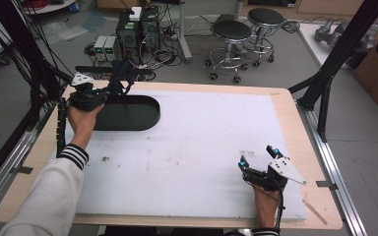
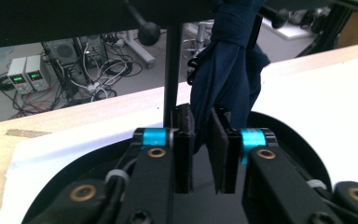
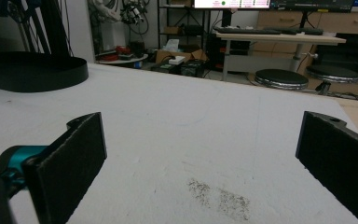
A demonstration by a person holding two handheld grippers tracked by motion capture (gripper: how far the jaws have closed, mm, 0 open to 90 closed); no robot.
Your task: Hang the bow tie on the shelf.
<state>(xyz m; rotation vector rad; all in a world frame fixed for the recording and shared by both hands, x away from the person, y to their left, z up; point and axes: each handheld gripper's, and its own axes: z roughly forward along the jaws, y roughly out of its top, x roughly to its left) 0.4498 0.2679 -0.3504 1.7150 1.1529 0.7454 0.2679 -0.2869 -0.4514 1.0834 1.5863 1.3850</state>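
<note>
A dark blue cloth (image 2: 228, 70) hangs knotted from the crossbar of a black stand (image 1: 113, 72), whose thin pole (image 2: 172, 70) rises from a black oval base (image 1: 138, 115) at the table's far left. My left gripper (image 2: 201, 128) reaches over that base. Its pads stand a narrow gap apart, and the cloth's lower end hangs between them without being clearly pinched. In the high view, the left gripper (image 1: 112, 91) sits just under the cloth (image 1: 120, 78). My right gripper (image 1: 257, 154) rests at the near right of the white mat, open wide with nothing between its jaws (image 3: 200, 140).
A white mat (image 1: 202, 142) covers most of the wooden table (image 1: 295, 128). A dark smudge (image 3: 219, 198) marks the mat ahead of the right gripper. Stools (image 1: 231, 34), power supplies (image 1: 106, 46) and cables lie on the floor beyond. A black frame post (image 1: 334, 59) stands at the right.
</note>
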